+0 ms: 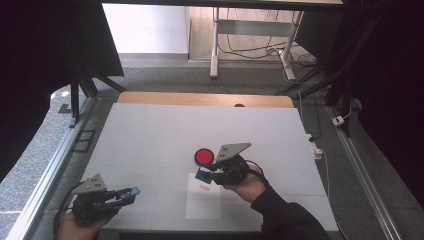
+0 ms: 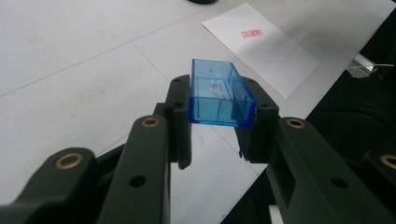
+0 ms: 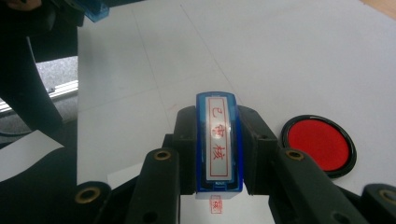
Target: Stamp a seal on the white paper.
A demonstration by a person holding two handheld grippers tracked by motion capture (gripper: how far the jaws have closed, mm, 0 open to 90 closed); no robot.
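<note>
My right gripper [image 1: 206,175] is shut on a blue rectangular stamp [image 3: 218,142] with a white label of red characters. It hangs just above a white sheet of paper [image 1: 202,205], over a red imprint [image 3: 215,204]. A round red ink pad [image 1: 204,156] in a black case lies just beyond the stamp. At the table's near left, my left gripper [image 1: 129,194] is shut on the stamp's clear blue cap [image 2: 218,93], held off the table with its open side facing away. The same paper [image 2: 271,51] and imprint [image 2: 252,33] lie farther off in the left gripper view.
The white table top [image 1: 150,135] has a wooden strip [image 1: 200,98] at its far edge. An aluminium rail [image 1: 50,170] runs along the left side, another along the right. Desk legs and cables [image 1: 260,50] stand on the floor beyond.
</note>
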